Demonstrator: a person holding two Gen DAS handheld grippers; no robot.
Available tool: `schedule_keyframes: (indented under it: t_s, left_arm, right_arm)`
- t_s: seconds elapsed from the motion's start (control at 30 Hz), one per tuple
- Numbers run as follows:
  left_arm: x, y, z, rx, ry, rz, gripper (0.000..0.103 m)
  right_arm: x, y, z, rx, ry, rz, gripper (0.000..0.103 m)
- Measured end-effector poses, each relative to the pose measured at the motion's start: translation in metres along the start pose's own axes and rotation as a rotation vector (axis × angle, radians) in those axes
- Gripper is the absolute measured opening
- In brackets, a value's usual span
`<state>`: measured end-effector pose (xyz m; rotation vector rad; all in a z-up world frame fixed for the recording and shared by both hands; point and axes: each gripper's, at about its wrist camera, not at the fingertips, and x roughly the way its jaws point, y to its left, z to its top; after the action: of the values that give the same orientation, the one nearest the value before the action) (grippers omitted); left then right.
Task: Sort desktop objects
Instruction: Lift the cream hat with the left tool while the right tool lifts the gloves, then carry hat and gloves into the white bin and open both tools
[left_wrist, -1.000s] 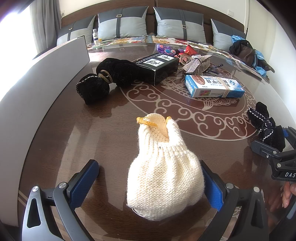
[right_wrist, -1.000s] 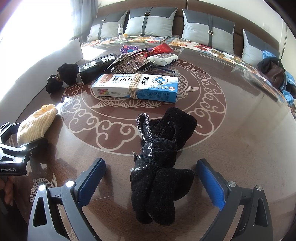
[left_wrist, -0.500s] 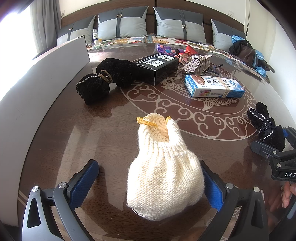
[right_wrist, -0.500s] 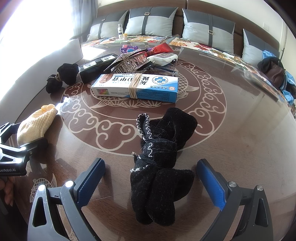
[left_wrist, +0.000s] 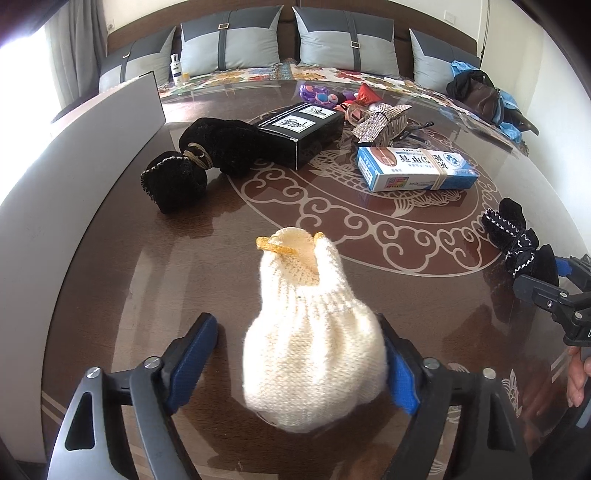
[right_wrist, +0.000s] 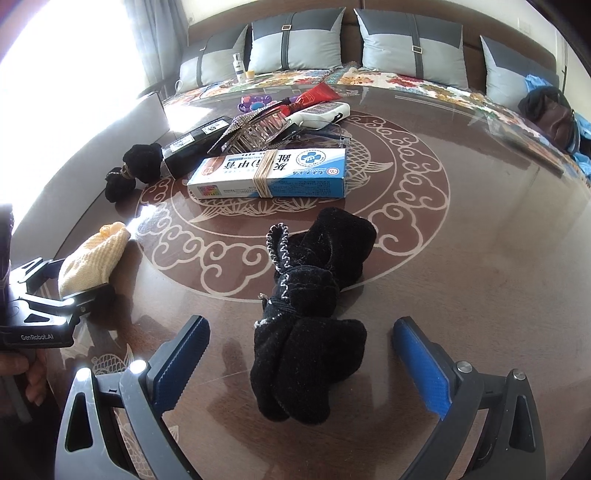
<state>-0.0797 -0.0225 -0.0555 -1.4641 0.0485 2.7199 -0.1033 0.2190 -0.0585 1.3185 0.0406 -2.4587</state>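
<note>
A cream knitted sock bundle (left_wrist: 314, 350) lies on the dark patterned table (left_wrist: 147, 295) between the fingers of my left gripper (left_wrist: 295, 365). Its jaws are closing: the right pad (left_wrist: 397, 373) touches the knit, while a gap remains at the left pad (left_wrist: 192, 365). In the right wrist view a black sock bundle with white stitching (right_wrist: 314, 314) lies between the fingers of my right gripper (right_wrist: 301, 365), which stands open and clear of it on both sides. The cream sock bundle (right_wrist: 92, 258) and the left gripper's body (right_wrist: 48, 295) also show at that view's left edge.
Farther back lie a blue-and-white box with a rubber band (left_wrist: 417, 168), a black box (left_wrist: 303, 127), another black sock bundle (left_wrist: 199, 166) and a sparkly hair clip (left_wrist: 380, 118). A white board (left_wrist: 74, 166) lines the table's left side. A hand (left_wrist: 578, 373) shows at the right edge.
The left gripper's fingers have come inward around the cream sock bundle, with the left finger moving most. The sock has not shifted. The right gripper and black bundle look the same.
</note>
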Motion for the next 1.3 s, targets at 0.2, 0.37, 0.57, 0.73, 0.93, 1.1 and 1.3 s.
schedule_keyframes:
  t_s: [0.2, 0.37, 0.57, 0.73, 0.93, 1.1, 1.3]
  left_arm:
    - [-0.008, -0.006, -0.005, 0.031, -0.025, -0.043, 0.050]
    - [-0.035, 0.008, -0.008, -0.034, -0.049, -0.116, 0.049]
    - [-0.109, 0.071, 0.011, -0.180, -0.176, -0.186, 0.049]
    - [-0.169, 0.169, 0.022, -0.278, -0.278, -0.123, 0.049]
    - [-0.154, 0.293, 0.009, -0.430, -0.180, 0.022, 0.048]
    - [-0.126, 0.343, 0.000, -0.463, -0.062, 0.104, 0.050]
    - [-0.108, 0.371, -0.022, -0.503, 0.051, 0.192, 0.077]
  right_arm:
    - [-0.009, 0.010, -0.003, -0.005, 0.010, 0.017, 0.070]
    - [-0.016, 0.028, 0.004, -0.062, 0.007, -0.063, 0.032]
    - [-0.066, 0.078, 0.026, -0.125, -0.093, -0.053, 0.032]
    - [-0.080, 0.177, 0.064, -0.239, -0.138, 0.093, 0.032]
    - [-0.066, 0.340, 0.107, -0.373, -0.136, 0.327, 0.032]
    - [-0.030, 0.445, 0.122, -0.496, -0.086, 0.350, 0.033]
    - [0.023, 0.480, 0.122, -0.510, 0.016, 0.298, 0.061]
